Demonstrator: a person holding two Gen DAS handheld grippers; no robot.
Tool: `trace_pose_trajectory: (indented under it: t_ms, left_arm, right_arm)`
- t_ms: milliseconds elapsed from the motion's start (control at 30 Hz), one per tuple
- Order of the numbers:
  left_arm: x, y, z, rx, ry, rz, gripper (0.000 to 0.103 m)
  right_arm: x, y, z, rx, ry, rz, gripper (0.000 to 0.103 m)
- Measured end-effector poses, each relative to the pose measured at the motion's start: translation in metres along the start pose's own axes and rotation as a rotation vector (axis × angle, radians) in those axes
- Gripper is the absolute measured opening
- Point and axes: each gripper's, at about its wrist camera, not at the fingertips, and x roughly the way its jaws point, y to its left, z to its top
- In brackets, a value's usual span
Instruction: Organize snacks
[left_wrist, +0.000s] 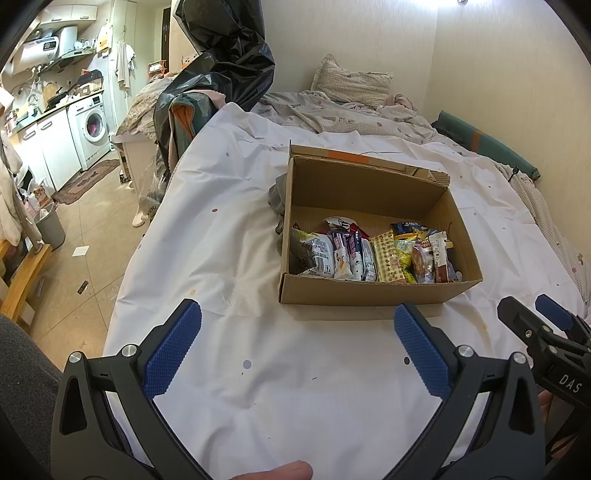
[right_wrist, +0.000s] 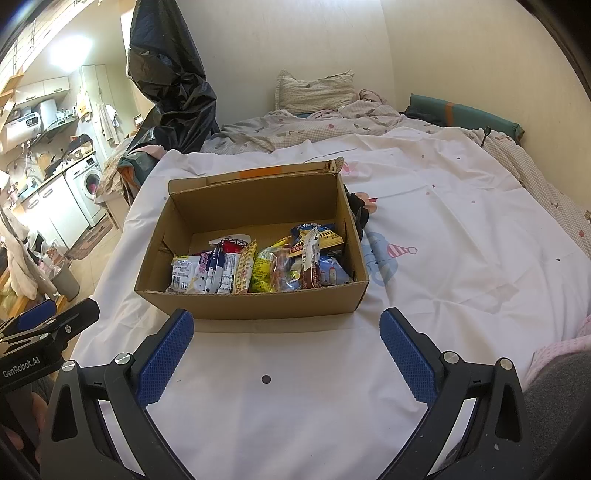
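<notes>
White bedsheet (left_wrist: 229, 229): cardboard box (right_wrist: 255, 301) holding packed snacks (right_wrist: 258, 266), seemingly sorted. Left gripper (left_wrist: 295, 354), right gripper (right_wrist: 286, 354): 2 tongs spread, empty. Approach from above; pinch 1 packet.

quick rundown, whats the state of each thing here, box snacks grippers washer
cardboard box: open, flaps up, upright on the white sheet
snack packets: inside the box, standing in a row along the near wall
left gripper: open, empty, short of the box
right gripper: open, empty, short of the box
washing machine: door shut
</notes>
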Motion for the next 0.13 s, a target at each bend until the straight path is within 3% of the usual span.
trace_pose_trajectory:
  t_ms: [133]
  left_arm:
    - [-0.0027,0.0009,0.0003,-0.006,-0.010,0.009,0.103]
  right_arm:
    - [-0.0006,0.0007,-0.0001,0.004,0.000,0.003,0.103]
